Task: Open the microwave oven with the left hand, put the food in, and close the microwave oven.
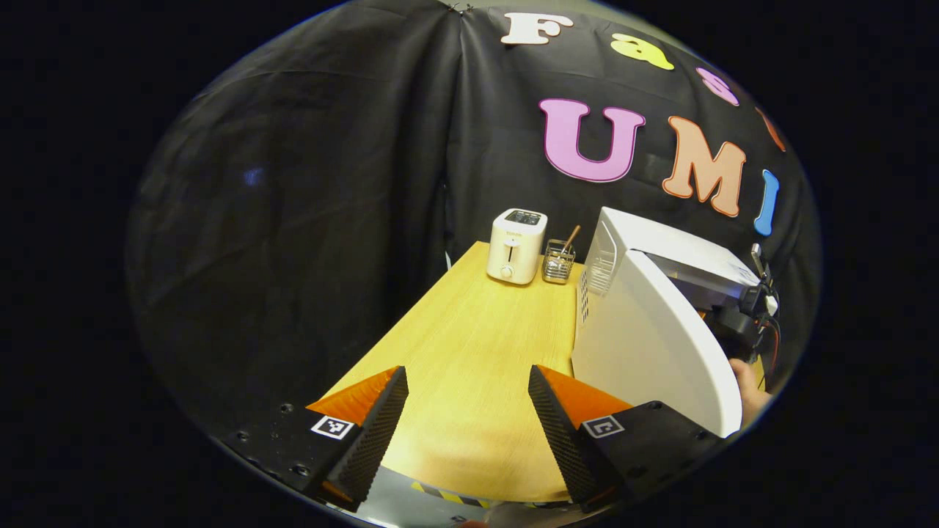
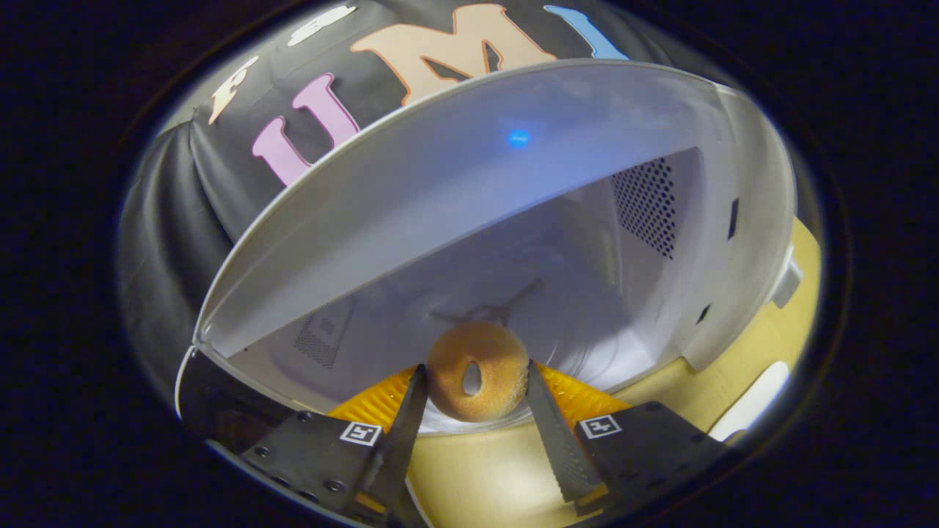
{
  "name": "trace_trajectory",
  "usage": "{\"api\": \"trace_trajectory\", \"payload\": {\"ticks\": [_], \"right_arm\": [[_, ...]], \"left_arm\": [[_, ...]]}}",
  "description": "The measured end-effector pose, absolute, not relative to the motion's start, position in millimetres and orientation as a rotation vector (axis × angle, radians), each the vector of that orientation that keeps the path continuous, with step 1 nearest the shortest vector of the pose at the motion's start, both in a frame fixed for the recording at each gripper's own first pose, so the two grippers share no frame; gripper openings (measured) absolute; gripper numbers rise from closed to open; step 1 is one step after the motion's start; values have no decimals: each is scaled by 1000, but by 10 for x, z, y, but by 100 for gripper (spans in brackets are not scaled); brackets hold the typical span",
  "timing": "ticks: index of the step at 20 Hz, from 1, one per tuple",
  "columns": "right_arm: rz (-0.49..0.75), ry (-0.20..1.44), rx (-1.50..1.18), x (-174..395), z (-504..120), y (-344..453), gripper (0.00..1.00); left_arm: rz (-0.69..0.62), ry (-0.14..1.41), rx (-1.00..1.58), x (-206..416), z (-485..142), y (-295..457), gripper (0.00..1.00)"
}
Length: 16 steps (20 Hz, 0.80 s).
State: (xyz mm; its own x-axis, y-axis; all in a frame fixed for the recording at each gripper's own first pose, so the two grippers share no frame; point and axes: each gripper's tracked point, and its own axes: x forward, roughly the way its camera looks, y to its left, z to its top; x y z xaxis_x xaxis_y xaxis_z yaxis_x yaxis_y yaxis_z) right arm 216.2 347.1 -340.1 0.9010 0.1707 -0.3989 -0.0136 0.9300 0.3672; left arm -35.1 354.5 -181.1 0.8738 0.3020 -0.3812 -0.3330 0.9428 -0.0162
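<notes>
Two fingers of the right gripper (image 2: 473, 400) pinch the doughnut (image 2: 477, 380) at the mouth of the microwave (image 2: 557, 242), door (image 1: 653, 345) swung open. The left gripper (image 1: 467, 411) hangs wide and empty above the table (image 1: 469, 337) (toaster (image 1: 516, 246) beyond). Release too soon, I'd guess, and it drops short onto the sill.

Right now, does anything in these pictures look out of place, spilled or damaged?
Nothing stands out. The microwave door is open, as the task needs. The right gripper holds the doughnut at the cavity's mouth. The toaster and wire holder stand upright on the table. No spill shows.
</notes>
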Motion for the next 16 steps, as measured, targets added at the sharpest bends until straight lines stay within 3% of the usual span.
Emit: {"api": "trace_trajectory", "payload": {"ticks": [4, 5, 6, 7, 9, 10, 11, 13, 14, 16], "right_arm": [[94, 415, 334, 2290, -3390, 3506, 73], [89, 409, 326, 2311, -3386, 3479, 86], [86, 409, 324, 2307, -3383, 3461, 80], [87, 412, 317, 2289, -3383, 3445, 82], [95, 407, 280, 2212, -3355, 3403, 100], [99, 400, 256, 2156, -3328, 3373, 92], [107, 396, 238, 2108, -3311, 3354, 100], [127, 387, 211, 1986, -3241, 3342, 100], [135, 385, 203, 1922, -3207, 3345, 100], [149, 378, 195, 1786, -3114, 3342, 100]], "left_arm": [[343, 405, -129, -433, -1886, 3535, 97], [345, 408, -135, -446, -1903, 3534, 97], [350, 407, -138, -452, -1902, 3538, 97], [352, 407, -140, -453, -1907, 3538, 97], [348, 406, -145, -451, -1909, 3511, 97], [339, 408, -148, -448, -1915, 3486, 97], [331, 409, -150, -448, -1915, 3456, 96], [313, 413, -150, -422, -1921, 3395, 95], [308, 417, -146, -409, -1925, 3370, 93], [284, 415, -142, -354, -1920, 3301, 75]]}}
